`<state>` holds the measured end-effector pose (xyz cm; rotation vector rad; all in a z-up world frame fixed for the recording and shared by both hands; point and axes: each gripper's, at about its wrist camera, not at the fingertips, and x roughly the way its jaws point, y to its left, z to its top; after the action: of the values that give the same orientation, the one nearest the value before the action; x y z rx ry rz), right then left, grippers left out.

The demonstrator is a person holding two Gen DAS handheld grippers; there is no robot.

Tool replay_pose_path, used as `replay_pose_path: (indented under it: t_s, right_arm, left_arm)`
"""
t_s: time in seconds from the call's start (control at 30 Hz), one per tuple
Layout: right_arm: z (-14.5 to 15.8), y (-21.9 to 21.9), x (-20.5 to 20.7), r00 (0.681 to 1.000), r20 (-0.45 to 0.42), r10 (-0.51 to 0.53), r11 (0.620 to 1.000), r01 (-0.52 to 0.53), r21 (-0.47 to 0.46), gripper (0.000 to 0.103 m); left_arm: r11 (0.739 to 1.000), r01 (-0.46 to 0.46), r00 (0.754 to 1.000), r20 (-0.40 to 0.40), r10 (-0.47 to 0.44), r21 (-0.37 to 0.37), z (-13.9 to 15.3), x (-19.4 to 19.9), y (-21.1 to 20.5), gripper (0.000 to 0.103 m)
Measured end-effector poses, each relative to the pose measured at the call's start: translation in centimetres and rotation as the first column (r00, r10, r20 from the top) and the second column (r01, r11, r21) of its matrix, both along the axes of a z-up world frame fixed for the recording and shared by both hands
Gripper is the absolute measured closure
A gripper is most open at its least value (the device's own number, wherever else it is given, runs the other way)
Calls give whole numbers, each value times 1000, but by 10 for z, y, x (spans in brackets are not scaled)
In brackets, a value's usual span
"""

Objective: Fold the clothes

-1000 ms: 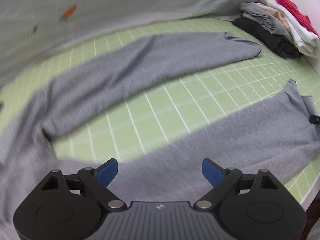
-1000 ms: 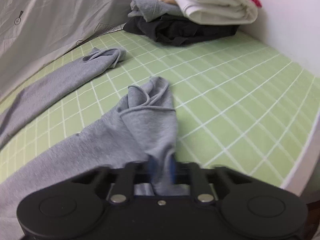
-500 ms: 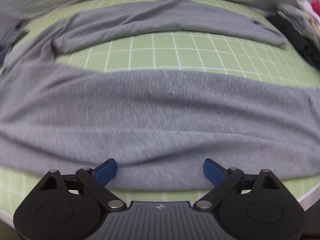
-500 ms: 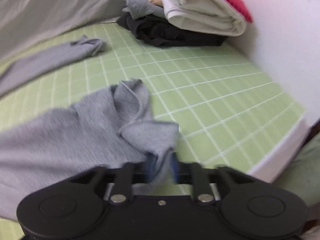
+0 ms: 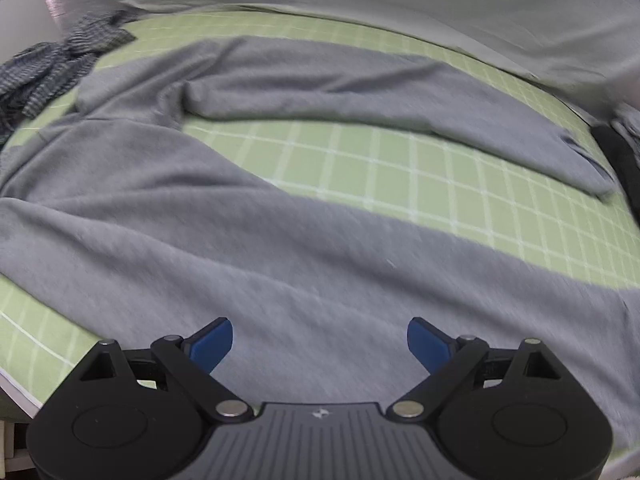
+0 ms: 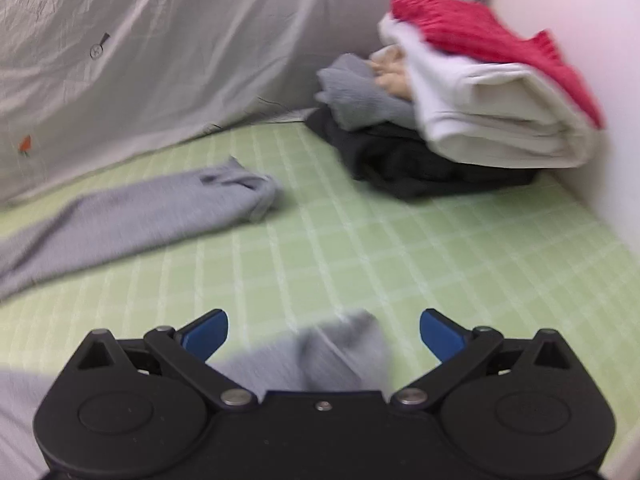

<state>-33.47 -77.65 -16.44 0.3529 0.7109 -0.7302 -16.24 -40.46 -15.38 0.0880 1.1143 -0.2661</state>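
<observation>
Now both sets of fingers stand spread w/ nothing between the blue pads. Right gripper [image 6: 323, 330] hovers over a leg end of the gray pants [image 5: 224, 240]; the cuff lies loose between its jaws, not pinched. Left gripper [image 5: 319, 340] hangs over the wide gray cloth of the near leg, also gripping nothing.

Pants lie flat on the green grid mat [image 5: 400, 168], two legs splayed apart w/ mat showing between; far leg [image 6: 160, 208] runs toward the pile of folded clothes [image 6: 480, 112] in the corner, not touching it.

Step, as I judge it: laying the pants out for a lengthwise fold. Next move prob. calls for pinching one leg at two points & bringing it over onto the other, edges matched.

Cloth looks like soft jersey knit, limp, wrinkles near the crotch, cuffs bunched. Pile: red knit on top, cream, gray, black beneath. A striped garment [image 5: 52, 68] sits crumpled at far left. White sheet [image 6: 160, 60] behind.
</observation>
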Motion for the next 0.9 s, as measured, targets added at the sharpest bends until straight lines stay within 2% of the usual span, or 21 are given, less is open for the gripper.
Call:
replay_pose_path:
  t_s: [0.27,0.43,0.57,0.77,0.8,0.83,0.9]
  right_arm:
    - [-13,-35,95,997,-1,75,997,-75,17,0]
    - [-16,-50,149,979,-130,157,976,-174,-131,0]
    - [-23,-64,181,954,-193,230,951,-263,-166,1]
    - [-38,-84,214,912,-249,327,924,-364,-118,37]
    - [-39,-88,216,911,-241,335,924,-367,-102,52]
    - [-39,-93,216,914,-221,341,927,-366,-82,74]
    - [-36,-106,218,929,-158,334,938,-343,-39,99]
  left_arm:
    - [980,-197,980,-12,197,-22,-3,69,30,9]
    - [969,-248,969,-17,247,-11,-11,97,39,9]
    - [964,-264,963,-41,265,31,-19,114,38,9]
    - [966,-250,966,-57,253,63,-22,121,31,2]
    - [968,-238,968,-59,243,79,-22,122,28,1]
    - [969,-230,970,-58,235,89,-23,123,26,0]
    - [968,-228,970,-60,235,102,-25,125,24,0]
